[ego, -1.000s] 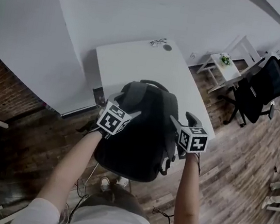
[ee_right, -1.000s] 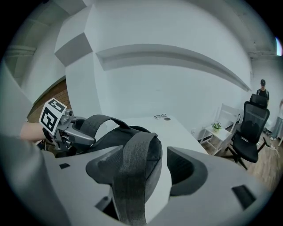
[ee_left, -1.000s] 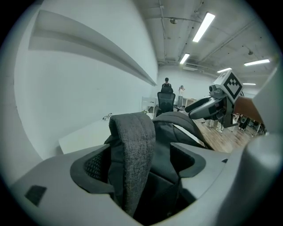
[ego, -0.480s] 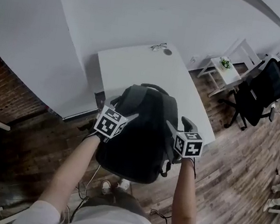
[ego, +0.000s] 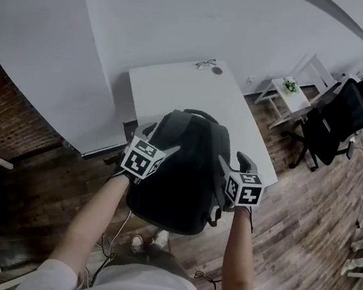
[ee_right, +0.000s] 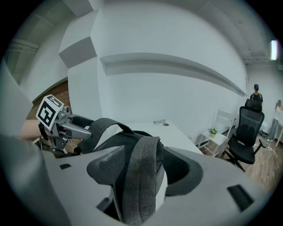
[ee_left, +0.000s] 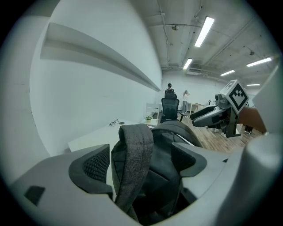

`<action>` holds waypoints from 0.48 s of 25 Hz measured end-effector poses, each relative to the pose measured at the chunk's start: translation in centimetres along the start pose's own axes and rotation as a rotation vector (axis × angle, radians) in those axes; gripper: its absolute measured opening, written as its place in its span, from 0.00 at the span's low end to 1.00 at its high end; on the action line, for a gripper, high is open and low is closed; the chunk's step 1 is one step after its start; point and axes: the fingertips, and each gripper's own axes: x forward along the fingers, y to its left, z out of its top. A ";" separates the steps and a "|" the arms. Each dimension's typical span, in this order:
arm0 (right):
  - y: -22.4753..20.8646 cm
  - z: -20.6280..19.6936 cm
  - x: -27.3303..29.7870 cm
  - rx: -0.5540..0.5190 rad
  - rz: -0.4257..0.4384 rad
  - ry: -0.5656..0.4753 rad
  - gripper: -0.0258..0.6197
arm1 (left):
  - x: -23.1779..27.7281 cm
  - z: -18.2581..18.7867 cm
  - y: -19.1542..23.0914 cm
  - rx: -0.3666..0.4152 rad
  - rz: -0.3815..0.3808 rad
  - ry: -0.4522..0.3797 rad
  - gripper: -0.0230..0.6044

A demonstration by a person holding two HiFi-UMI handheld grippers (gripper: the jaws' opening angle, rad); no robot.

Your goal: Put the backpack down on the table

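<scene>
**Backpack nearly on the bench**

My left hand-held gripper (ego: 161, 142) and right hand-held gripper (ego: 233, 161) each pinch a strap (ee_left: 132, 163) of the backpack (ego: 184, 175). I hold it over the bench's (ego: 170, 85) near end. Next, I think: lower it gently.

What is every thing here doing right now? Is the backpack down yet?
backpack, held up by both straps over the near end of the table; I cannot tell if it touches.
left gripper, fingers closed on a grey strap.
right gripper, fingers closed on the other strap.
table, upright, white top mostly bare.
glasses, lying at the table's far end.
</scene>
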 end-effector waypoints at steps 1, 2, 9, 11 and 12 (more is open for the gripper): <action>0.1 0.1 -0.3 -0.002 -0.009 -0.010 0.47 | -0.3 0.1 -0.1 0.000 0.003 -0.006 0.73; 0.2 0.3 -0.6 -0.005 -0.015 -0.021 0.47 | -0.5 0.3 0.0 0.000 0.006 -0.013 0.73; 1.4 0.6 -2.0 -0.002 -0.052 -0.052 0.44 | -2.4 1.0 -0.1 0.007 0.018 -0.045 0.73; 1.6 0.5 -2.4 -0.014 -0.080 -0.056 0.28 | -2.8 0.9 -0.1 0.005 0.019 -0.051 0.73; 1.8 0.4 -2.6 -0.020 -0.089 -0.058 0.26 | -3.0 0.9 -0.1 0.005 0.020 -0.053 0.73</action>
